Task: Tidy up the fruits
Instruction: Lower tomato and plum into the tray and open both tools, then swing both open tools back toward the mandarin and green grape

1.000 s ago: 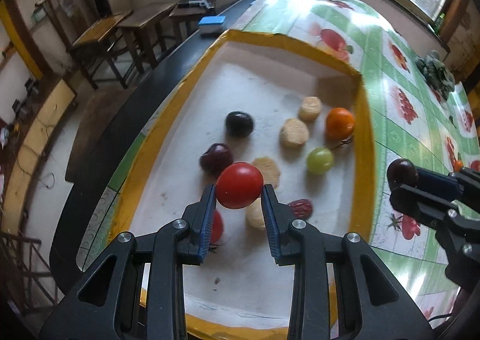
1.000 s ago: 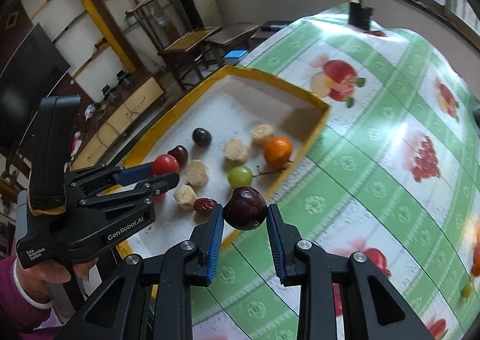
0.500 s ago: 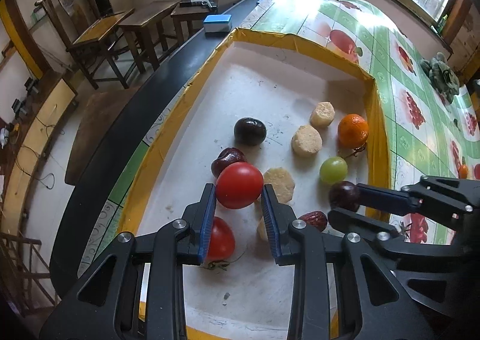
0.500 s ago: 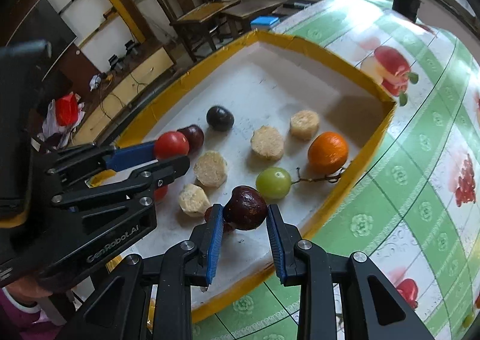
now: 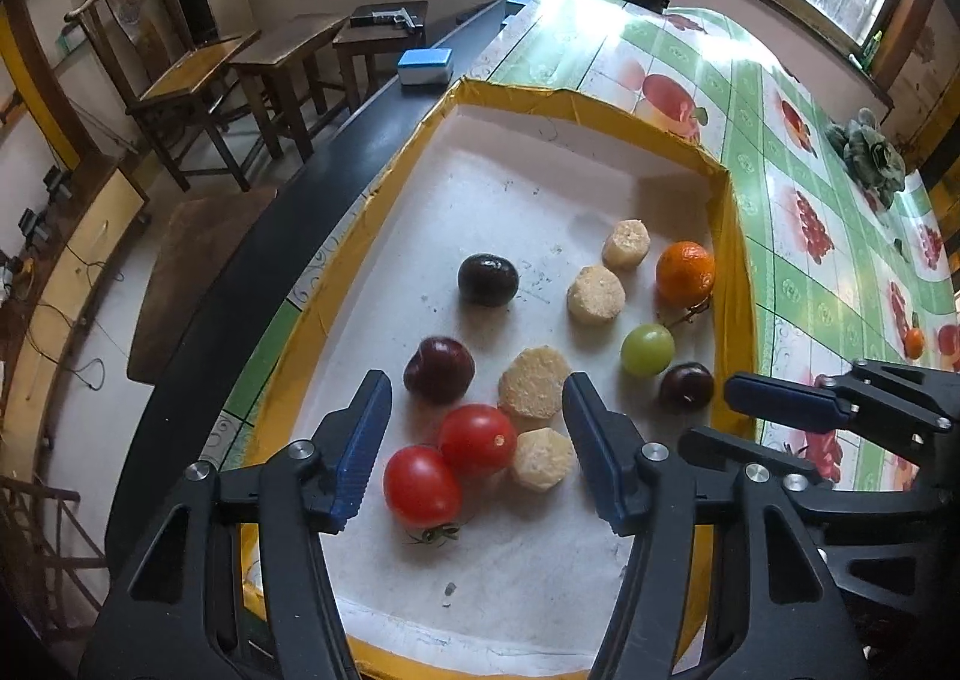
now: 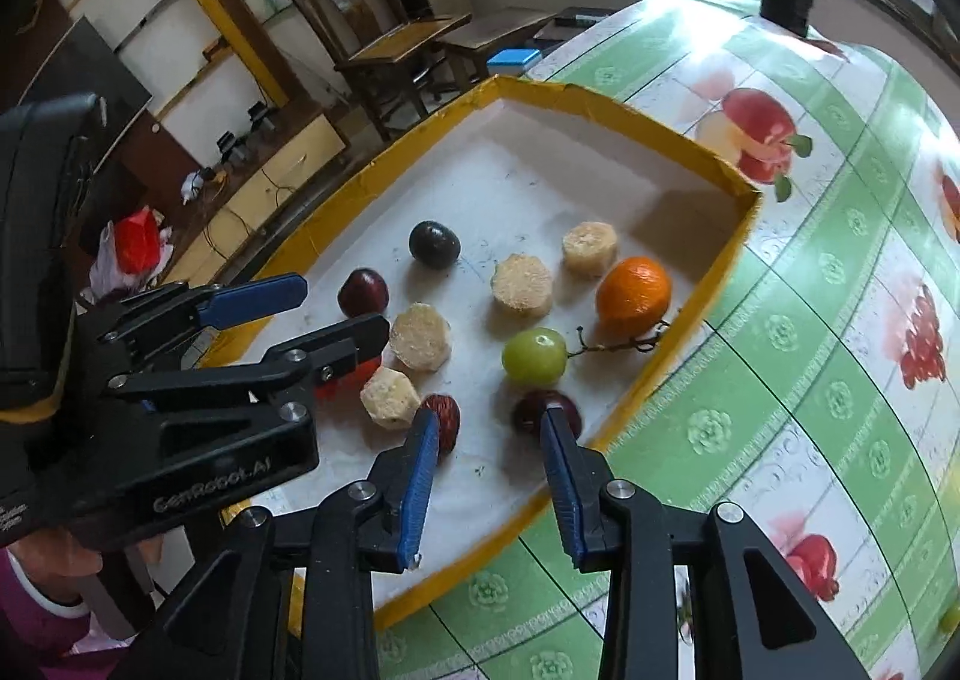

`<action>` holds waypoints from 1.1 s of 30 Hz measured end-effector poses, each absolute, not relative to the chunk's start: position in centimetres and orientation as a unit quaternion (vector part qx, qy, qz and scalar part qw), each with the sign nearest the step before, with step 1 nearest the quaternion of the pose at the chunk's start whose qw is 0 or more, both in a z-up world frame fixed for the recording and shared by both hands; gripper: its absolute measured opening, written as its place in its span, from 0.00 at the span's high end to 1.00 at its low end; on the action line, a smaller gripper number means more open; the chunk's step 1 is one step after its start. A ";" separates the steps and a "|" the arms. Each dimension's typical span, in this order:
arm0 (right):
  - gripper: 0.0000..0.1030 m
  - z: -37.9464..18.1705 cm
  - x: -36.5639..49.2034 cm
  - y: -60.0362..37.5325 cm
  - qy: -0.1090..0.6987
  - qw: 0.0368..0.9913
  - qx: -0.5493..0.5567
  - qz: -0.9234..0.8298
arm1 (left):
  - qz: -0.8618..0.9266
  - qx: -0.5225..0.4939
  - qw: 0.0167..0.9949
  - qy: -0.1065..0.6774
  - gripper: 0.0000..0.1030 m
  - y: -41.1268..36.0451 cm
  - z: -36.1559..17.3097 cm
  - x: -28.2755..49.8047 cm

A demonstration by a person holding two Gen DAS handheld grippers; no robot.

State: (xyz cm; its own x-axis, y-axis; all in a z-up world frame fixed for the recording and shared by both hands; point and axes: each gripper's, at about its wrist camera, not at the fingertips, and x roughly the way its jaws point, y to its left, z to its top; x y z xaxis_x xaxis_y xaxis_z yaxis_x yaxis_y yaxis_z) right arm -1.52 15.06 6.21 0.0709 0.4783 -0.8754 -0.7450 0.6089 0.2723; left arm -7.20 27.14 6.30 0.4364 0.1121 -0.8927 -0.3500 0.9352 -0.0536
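1. Left gripper (image 5: pixel 474 440) was seen spread wide, nothing held between the blue pads. Right gripper (image 6: pixel 489 476) was likewise spread wide and empty.
2. Yellow-rimmed tray (image 5: pixel 576 101) was seen ahead of both grippers, on the fruit-print tablecloth (image 5: pixel 774 98).
3. Tomatoes counted: 2. One tomato (image 5: pixel 477 439) lay between the left gripper's fingertips; the second tomato (image 5: pixel 421 485) touched it, nearer the left finger.
4. Pale cut chunks counted: 4. One chunk (image 5: pixel 543 458) lay just inside the left gripper's right finger, touching the first tomato; a second chunk (image 5: pixel 534 381) just ahead of the fingertips; two more chunks (image 5: pixel 596 293) (image 5: pixel 626 243) further ahead, to the right.
5. Dark round fruits counted: 3. One plum (image 5: pixel 438 377) lay just ahead of the left finger of the left gripper; a darker plum (image 5: pixel 487 279) well ahead; a third dark fruit (image 6: pixel 543 410) at the tip of the right gripper's right finger, contact cannot be told.
6. Green grape (image 6: pixel 534 356): 1, just ahead of the right gripper, stem attached.
7. Orange (image 6: pixel 633 287): 1, further ahead, near the tray's right wall.
8. Red date (image 6: pixel 444 416): 1, partly hidden behind the right gripper's left finger.
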 end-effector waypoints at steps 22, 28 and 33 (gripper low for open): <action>0.63 9.3 -3.1 -2.4 0.533 0.783 -0.053 0.317 | -0.008 -0.030 0.859 0.510 0.42 9.7 8.5 -2.9; 0.62 8.6 -3.4 -11.1 0.545 0.802 -0.028 0.243 | -0.073 -0.009 0.850 0.521 0.42 2.5 7.8 -1.6; 0.62 7.7 -2.7 -18.8 0.553 0.816 0.014 0.168 | -0.116 0.004 0.840 0.530 0.42 -2.5 7.2 -0.2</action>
State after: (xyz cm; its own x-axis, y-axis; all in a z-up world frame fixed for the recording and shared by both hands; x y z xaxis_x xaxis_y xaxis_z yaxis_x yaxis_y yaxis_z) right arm -2.69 -18.80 7.67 0.3325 0.2886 -0.8979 -0.2586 0.9434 0.2075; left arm -0.21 -2.51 7.20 0.4118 -0.1910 -0.8911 0.1991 0.9730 -0.1165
